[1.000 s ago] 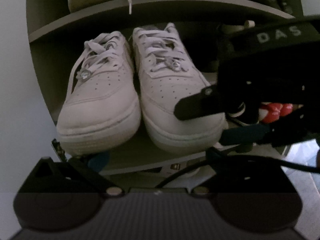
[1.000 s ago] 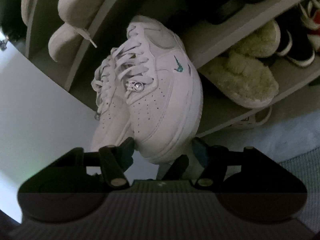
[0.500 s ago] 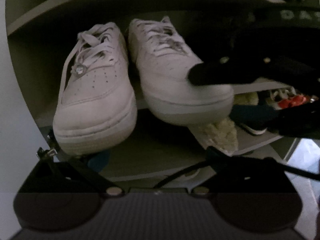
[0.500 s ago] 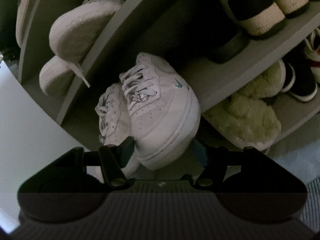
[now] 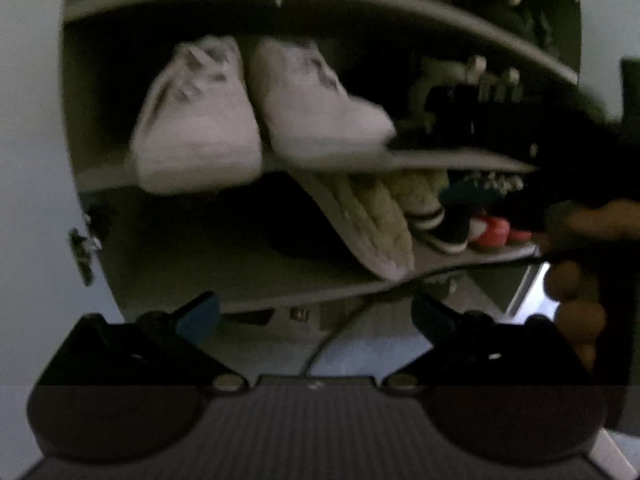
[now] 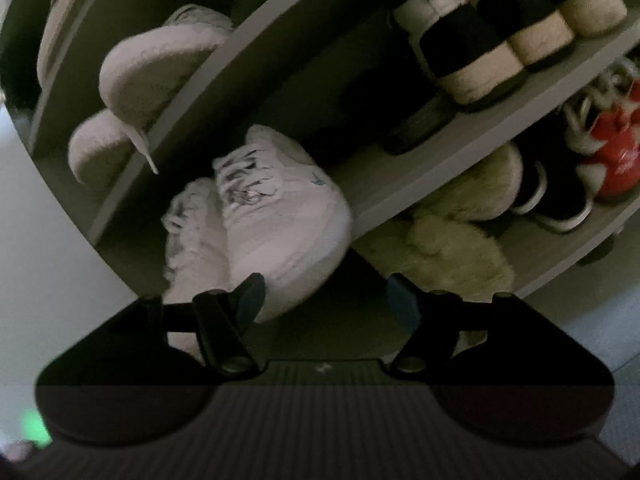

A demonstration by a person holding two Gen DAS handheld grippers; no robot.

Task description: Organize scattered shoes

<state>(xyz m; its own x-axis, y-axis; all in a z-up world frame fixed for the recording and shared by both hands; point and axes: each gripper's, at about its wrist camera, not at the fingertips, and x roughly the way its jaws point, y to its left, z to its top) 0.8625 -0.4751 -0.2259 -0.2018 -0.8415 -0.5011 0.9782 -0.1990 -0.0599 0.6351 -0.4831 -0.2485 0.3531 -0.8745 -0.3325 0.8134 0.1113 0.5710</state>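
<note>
A pair of white lace-up sneakers stands toes outward on the middle shelf (image 5: 460,158) of a grey shoe rack. The left sneaker (image 5: 196,136) and the right sneaker (image 5: 316,116) sit side by side and touch. My left gripper (image 5: 316,314) hangs open below and in front of them, with nothing between its blue-tipped fingers. In the right wrist view the right sneaker (image 6: 280,224) lies close ahead. Its toe reaches just past the left finger (image 6: 250,296) of my right gripper (image 6: 325,298). The jaws are opening, and neither pad presses on the shoe.
Fluffy cream slippers (image 6: 452,248) lie on the shelf below, beside black-and-white and red sneakers (image 6: 612,160). Black-and-beige shoes (image 6: 480,52) and pale shoes (image 6: 160,68) fill the shelf above. A white wall (image 5: 32,160) borders the rack's left side. A hand (image 5: 580,224) shows at the right.
Both grippers have backed away from the rack. The right sneaker, earlier between the right gripper's fingers, now rests on the shelf beside its pair. The right gripper's dark body moved right in the left view.
</note>
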